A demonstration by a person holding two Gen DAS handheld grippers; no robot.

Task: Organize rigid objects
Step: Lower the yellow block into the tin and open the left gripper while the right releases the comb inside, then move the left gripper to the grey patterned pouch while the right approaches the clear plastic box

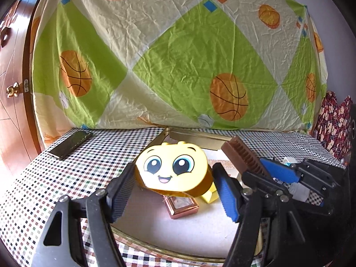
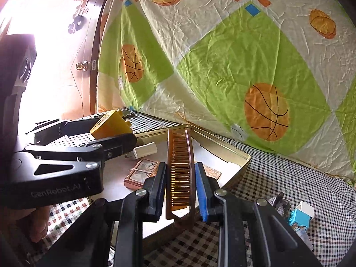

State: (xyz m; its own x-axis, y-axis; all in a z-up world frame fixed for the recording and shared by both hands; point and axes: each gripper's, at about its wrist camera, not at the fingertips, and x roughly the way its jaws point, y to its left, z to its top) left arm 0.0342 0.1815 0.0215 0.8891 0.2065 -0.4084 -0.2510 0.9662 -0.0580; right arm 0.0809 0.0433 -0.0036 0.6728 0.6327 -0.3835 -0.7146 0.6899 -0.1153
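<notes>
My left gripper (image 1: 173, 182) is shut on a yellow toy box with a cartoon face (image 1: 171, 169) and holds it tilted above the gold tin tray (image 1: 169, 251). In the right wrist view the same box (image 2: 111, 124) shows in the left gripper (image 2: 115, 133). My right gripper (image 2: 181, 189) is shut on a brown comb (image 2: 180, 166), held over the tray's near edge (image 2: 235, 178); the comb also shows in the left wrist view (image 1: 242, 158). A copper framed box (image 1: 181, 205) lies in the tray under the yellow box.
A white plug adapter (image 2: 144, 150) lies in the tray. A black phone (image 1: 70, 144) lies at the table's far left. A blue and white toy block (image 2: 300, 215) and a clear piece sit right of the tray on the checked cloth (image 1: 44, 178). A patterned sheet (image 1: 178, 55) hangs behind.
</notes>
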